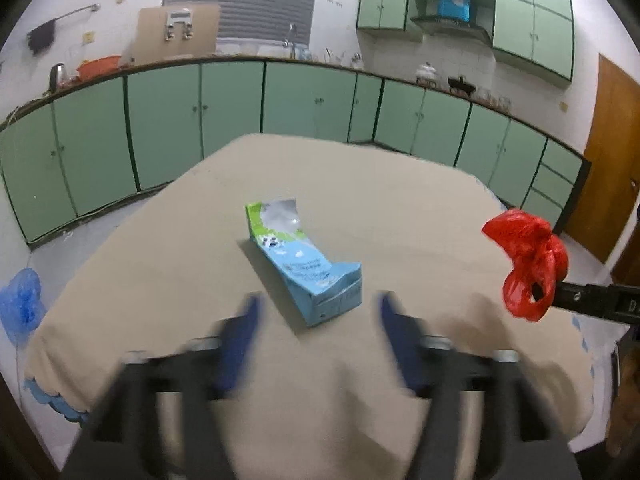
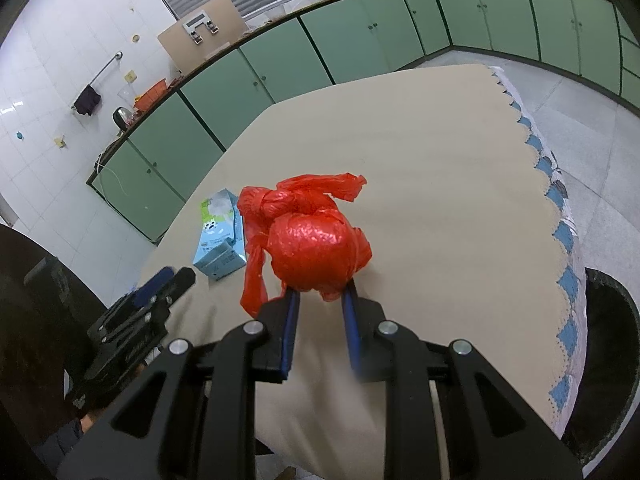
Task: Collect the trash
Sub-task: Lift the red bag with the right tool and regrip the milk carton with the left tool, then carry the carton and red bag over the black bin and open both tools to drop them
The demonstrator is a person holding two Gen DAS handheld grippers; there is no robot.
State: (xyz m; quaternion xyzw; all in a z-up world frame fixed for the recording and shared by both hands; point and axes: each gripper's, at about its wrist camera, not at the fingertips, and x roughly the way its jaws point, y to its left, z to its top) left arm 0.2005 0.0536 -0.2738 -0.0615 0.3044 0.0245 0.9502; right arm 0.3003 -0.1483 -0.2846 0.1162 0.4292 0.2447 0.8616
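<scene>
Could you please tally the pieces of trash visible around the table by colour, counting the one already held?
Red: 1, the knotted red plastic bag held in the right gripper
Blue and green: 1, the flattened milk carton lying on the table ahead of the open left gripper
Total: 2

Table (image 1: pixel 400 200), beige-covered: 1; flattened milk carton (image 1: pixel 300 256), blue and green, near centre: 1; knotted red plastic bag (image 2: pixel 312 240), right: 1; blue bag (image 1: pixel 20 300), far left, off the table: 1; two-finger grippers: 2
</scene>
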